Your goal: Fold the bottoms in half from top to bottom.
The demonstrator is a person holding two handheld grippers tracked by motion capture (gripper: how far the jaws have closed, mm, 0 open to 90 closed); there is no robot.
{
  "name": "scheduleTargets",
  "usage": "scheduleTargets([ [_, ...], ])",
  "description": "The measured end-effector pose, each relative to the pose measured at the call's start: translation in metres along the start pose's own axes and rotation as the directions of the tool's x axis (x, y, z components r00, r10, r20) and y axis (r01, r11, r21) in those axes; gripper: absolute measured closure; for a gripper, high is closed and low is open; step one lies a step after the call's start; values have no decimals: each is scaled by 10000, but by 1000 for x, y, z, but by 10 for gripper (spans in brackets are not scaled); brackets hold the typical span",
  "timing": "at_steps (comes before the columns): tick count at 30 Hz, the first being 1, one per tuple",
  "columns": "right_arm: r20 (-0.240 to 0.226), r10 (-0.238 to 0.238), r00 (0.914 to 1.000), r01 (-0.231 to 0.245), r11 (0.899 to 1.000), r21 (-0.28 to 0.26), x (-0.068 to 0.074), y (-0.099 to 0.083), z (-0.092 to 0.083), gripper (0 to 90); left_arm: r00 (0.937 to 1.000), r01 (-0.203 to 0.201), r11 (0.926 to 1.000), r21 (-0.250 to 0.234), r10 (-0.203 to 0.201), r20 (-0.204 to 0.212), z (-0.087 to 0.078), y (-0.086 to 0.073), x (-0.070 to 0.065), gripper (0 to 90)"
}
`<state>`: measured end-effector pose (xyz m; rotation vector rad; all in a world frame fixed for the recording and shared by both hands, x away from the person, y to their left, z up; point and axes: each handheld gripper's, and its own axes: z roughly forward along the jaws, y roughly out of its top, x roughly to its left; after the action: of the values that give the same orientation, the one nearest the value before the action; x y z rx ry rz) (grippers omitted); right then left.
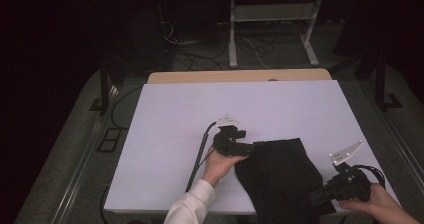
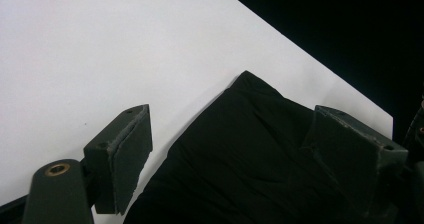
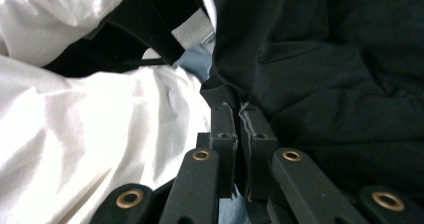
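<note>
A crumpled black cloth (image 1: 280, 174) lies at the near right of the white table top (image 1: 200, 104). My left gripper (image 1: 250, 146) lies at the cloth's far left corner and points right. In the left gripper view the left gripper (image 2: 232, 134) stands open, with the cloth (image 2: 225, 179) spread between its jaws; one of its pads (image 2: 125, 154) rests over bare white surface. My right gripper (image 1: 313, 198) is at the cloth's near right edge. In the right gripper view the right gripper (image 3: 239, 111) is shut, a fold of the cloth (image 3: 340, 59) pinched at its tips.
A wooden strip (image 1: 240, 76) borders the table's far edge. Behind it stand a metal frame (image 1: 232, 34) and loose floor cables (image 1: 195, 59). The left gripper's cable (image 1: 200, 156) trails toward the near edge. A white sleeve (image 3: 75, 134) sits close beside the right gripper.
</note>
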<state>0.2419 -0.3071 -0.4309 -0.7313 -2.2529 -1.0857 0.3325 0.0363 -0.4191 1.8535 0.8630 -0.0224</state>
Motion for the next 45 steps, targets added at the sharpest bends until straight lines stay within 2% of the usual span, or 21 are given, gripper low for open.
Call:
scheduleTargets([
  [8, -350, -99, 9993, 127, 9968, 790, -1, -13, 2, 836, 9999, -115, 9999, 99, 115, -29, 1, -1, -1, 162],
  [10, -370, -180, 9992, 211, 9962, 844, -1, -16, 1, 825, 9999, -145, 9998, 143, 146, -53, 2, -1, -1, 158],
  [11, -468, -70, 9989, 111, 9961, 875, -2, -17, 0, 783, 9999, -151, 9998, 165, 152, -56, 2, -1, -1, 156],
  [12, -609, -120, 9981, 174, 9958, 897, -2, -18, 0, 707, 9999, -141, 9997, 191, 142, -51, 3, -2, -1, 151],
  [13, -544, -181, 9984, 228, 9959, 877, -1, -19, -1, 599, 9999, -153, 9997, 209, 154, -54, 3, -2, -1, 145],
  [16, -67, -239, 9997, 243, 9980, 581, 2, -17, -2, 416, 9998, -173, 9994, 294, 175, -59, 4, -2, -1, 134],
  [21, 884, -245, 9958, 257, 9996, -135, 4, -8, -6, 184, 9998, -207, 9986, 495, 208, -1, 3, -3, -2, 77],
  [24, 1626, -175, 9865, 320, 9957, -871, 5, -3, -10, 83, 9997, -258, 9978, 605, 256, 49, 3, -4, -2, 32],
  [26, 2197, -115, 9755, 406, 9909, -1282, 6, 2, -13, 0, 9994, -334, 9975, 621, 329, 85, 2, -4, -3, 19],
  [30, 2867, -134, 9579, 654, 9828, -1725, 3, 11, -19, 0, 9995, -284, 9980, 564, 275, 174, 0, -5, -3, 0],
  [34, 3177, -65, 9482, 698, 9796, -1885, -1, 21, -22, 0, 9992, -326, 9974, 642, 311, 244, -3, -5, -3, 0],
  [45, 3376, -167, 9412, 906, 9747, -2044, -11, 39, -31, 0, 9993, -358, 9971, 678, 349, 143, -10, -6, 1, 0],
])
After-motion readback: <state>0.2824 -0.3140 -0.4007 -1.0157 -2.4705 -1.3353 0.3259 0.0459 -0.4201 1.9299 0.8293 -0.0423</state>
